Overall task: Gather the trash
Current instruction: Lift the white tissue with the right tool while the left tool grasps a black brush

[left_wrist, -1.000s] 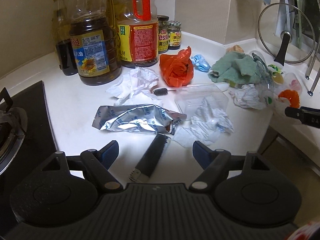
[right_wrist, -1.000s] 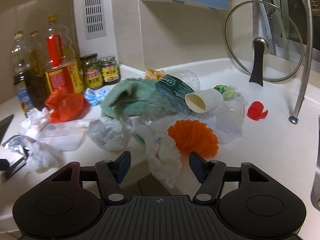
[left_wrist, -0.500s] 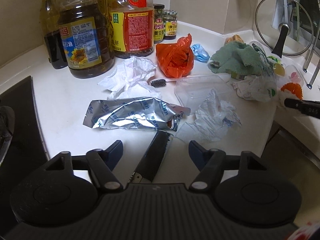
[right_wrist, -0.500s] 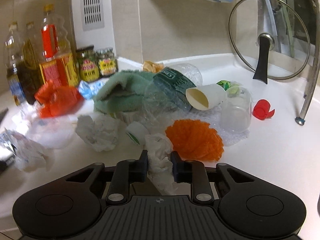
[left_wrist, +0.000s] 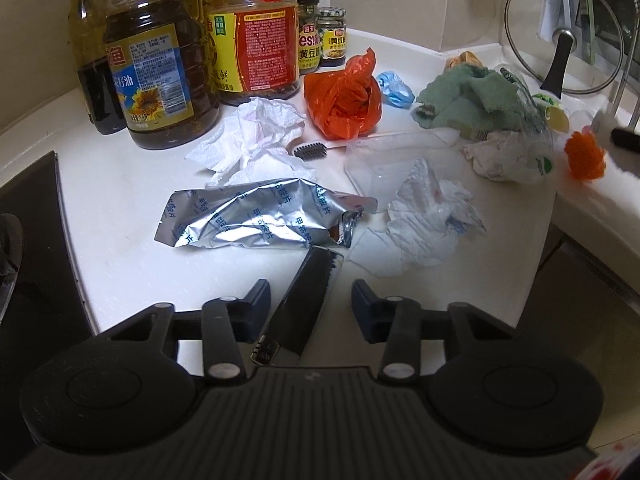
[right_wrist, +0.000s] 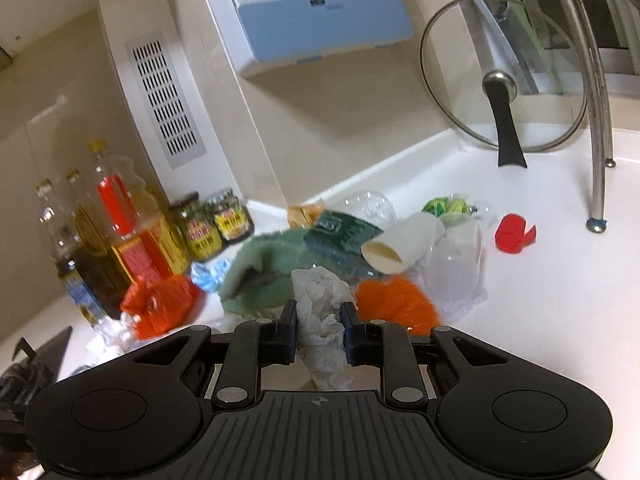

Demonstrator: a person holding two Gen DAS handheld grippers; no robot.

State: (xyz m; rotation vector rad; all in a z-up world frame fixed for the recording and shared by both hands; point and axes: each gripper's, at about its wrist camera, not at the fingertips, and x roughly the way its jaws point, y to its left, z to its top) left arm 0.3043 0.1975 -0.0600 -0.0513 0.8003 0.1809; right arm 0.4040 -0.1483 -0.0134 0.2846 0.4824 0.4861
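With the right tongs (right_wrist: 319, 334) clamped on a crumpled tissue (right_wrist: 320, 320) at lower centre, the left tongs (left_wrist: 311, 307) closing around the black comb (left_wrist: 304, 304) may nudge it askew.

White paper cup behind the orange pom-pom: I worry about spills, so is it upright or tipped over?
Tipped over. The white paper cup lies on its side, its open mouth facing the camera and nothing visible inside.

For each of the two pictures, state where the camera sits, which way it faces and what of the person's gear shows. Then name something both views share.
Left wrist: on the left gripper, angled down at the counter; its fingers are closing around a black wrapper.
Right wrist: on the right gripper, facing the wall corner; its fingers clamp a crumpled tissue.
Shared: orange bag, green cloth, glass lid.
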